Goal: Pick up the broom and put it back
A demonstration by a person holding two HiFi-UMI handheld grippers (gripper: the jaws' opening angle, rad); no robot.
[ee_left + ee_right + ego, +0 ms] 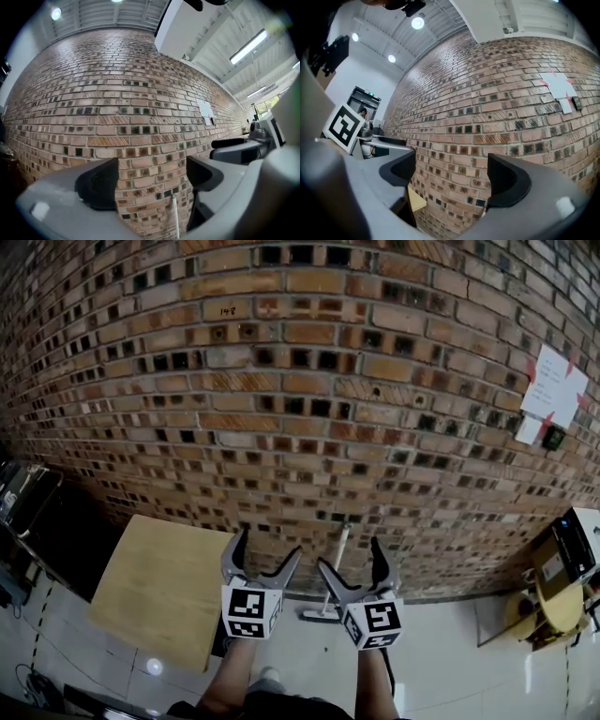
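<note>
A broom [335, 570] with a pale handle leans against the brick wall, its head on the floor. In the head view both grippers are held out level toward it. My left gripper [270, 542] is just left of the handle, its jaws apart and empty. My right gripper [348, 554] is in front of the handle, also spread wide with nothing between its jaws. In the left gripper view the broom handle [174, 216] shows low between the jaws of the left gripper [152, 176], still some way off. The right gripper view shows the right gripper [450, 176] facing bare brick.
A wooden table [164, 587] stands against the wall to the left; its corner [416, 200] shows in the right gripper view. Dark equipment [23, 495] sits at the far left. Boxes and a yellow stool [560, 601] stand at the right. A paper sheet [553, 390] is taped to the wall.
</note>
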